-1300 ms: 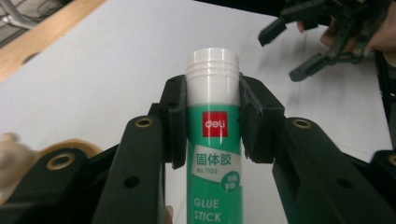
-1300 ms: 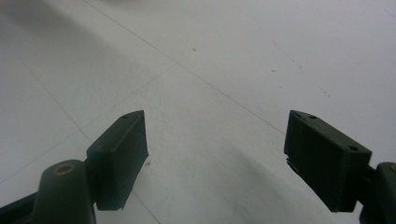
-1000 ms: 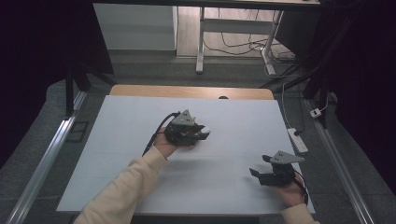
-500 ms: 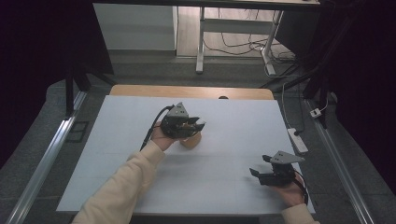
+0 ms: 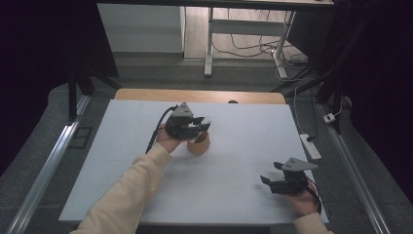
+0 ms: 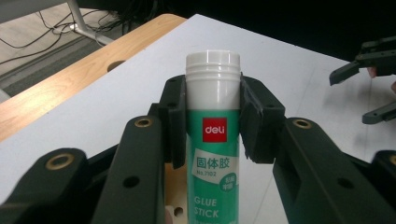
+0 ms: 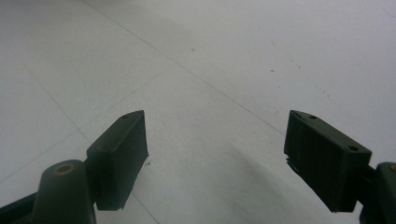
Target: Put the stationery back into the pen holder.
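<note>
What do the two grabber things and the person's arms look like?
Both are black with two chunky jaws. The left gripper and the right gripper each carry a grey three-cornered plate on top. Brass-coloured rivets dot the jaw arms, and the pads are dark, blocky rectangles. A black cable trails from the left one. The person wears a cream long sleeve.

Left hand-held gripper (image 5: 198, 127) clamped; right hand-held gripper (image 5: 271, 183) spread wide.

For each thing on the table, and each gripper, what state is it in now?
Glue stick: capped, clamped between the fingers.
Wooden holder: upright on the table, below the left gripper.
Left gripper: shut on the glue stick.
Right gripper: open, holding nothing.
</note>
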Motion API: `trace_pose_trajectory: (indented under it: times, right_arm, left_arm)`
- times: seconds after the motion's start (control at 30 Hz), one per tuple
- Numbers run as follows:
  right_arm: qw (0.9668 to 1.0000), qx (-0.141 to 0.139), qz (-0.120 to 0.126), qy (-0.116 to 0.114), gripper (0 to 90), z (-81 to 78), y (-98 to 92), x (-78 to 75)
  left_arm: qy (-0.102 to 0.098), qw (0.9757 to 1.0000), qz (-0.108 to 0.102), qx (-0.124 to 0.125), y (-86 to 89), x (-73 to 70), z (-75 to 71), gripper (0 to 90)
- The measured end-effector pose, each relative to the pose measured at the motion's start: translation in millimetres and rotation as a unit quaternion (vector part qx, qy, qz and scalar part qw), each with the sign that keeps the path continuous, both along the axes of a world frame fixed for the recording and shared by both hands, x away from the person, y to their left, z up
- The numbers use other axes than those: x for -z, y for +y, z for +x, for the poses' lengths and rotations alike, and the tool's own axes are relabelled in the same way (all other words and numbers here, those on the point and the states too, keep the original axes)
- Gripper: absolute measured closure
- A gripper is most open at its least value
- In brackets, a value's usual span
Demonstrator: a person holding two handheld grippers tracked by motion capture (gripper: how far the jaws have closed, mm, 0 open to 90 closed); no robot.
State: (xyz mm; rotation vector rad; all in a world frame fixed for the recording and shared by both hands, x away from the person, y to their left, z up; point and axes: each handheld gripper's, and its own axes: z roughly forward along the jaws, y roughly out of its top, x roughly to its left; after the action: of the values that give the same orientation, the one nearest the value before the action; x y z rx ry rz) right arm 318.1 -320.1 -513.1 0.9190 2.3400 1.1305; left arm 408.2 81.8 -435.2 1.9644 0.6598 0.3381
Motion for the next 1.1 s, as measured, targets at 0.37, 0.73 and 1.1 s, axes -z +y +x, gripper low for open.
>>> trace_pose_trajectory:
  times: [0.37,0.73,1.1]
  right_arm:
    - [1.0000,0.002,-0.004,-0.001,20.7,-0.1,-0.2,0.3]
    - [1.0000,0.000,0.000,0.001,20.7,-0.1,-0.4,0.6]
    - [1.0000,0.003,-0.005,0.001,20.7,-0.2,-0.2,0.4]
  left_arm:
    - [-0.005,0.9999,-0.006,-0.008,-0.5,0.0,5.7,63.3]
    - [0.002,0.9999,0.015,-0.007,-1.8,11.6,9.0,48.0]
    - [0.005,0.9998,0.021,0.002,-3.2,7.9,3.0,38.9]
